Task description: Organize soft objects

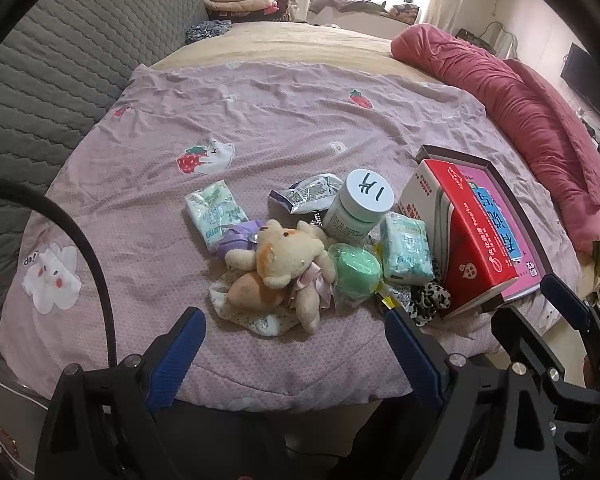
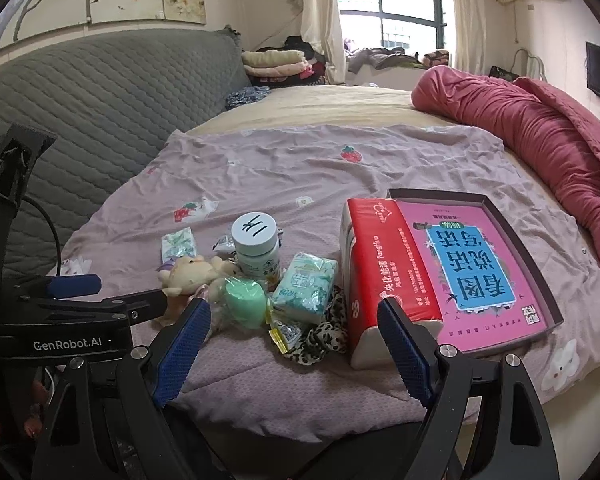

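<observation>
While both grippers hover wide and empty at the bed's near edge, the plush bear lies straight ahead of the left gripper.
Right gripper faces the leopard scrunchie and red tissue pack; the bear lies left of it, so the left hand looks nearer.

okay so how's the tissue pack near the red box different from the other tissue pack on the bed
The tissue pack by the red box sits propped up among the pile, against the green roll. The far tissue pack lies flat on the quilt, partly under the purple item. Both share the same mint-green printed wrapper.
</observation>
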The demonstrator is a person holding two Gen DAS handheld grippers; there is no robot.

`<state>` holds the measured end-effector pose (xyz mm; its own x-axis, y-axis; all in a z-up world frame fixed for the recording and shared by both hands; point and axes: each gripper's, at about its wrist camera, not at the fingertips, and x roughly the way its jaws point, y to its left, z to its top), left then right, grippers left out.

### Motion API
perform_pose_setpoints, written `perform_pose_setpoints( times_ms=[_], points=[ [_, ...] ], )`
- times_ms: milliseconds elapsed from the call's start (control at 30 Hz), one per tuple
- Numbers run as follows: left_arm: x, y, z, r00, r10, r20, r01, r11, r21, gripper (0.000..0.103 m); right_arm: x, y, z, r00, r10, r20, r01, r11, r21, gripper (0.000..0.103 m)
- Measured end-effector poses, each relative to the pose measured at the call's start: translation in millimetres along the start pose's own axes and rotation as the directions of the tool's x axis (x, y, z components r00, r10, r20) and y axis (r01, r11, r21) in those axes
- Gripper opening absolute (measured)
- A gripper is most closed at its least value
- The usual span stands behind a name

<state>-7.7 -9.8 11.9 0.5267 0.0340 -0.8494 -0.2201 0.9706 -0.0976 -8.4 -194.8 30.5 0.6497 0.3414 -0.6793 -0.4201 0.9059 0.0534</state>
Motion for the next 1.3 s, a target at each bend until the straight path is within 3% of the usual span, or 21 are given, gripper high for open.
perform_pose_setpoints(
  times_ms=[1300],
  points=[
    [-2.9,4.8,-1.2,1.000,-0.007,-0.007,0.006,1.000,-0.017,0.091,6.6,2.2,-4.8,0.999,0.037,-0.025,-0.037,0.999,-0.004,0.086]
  ],
)
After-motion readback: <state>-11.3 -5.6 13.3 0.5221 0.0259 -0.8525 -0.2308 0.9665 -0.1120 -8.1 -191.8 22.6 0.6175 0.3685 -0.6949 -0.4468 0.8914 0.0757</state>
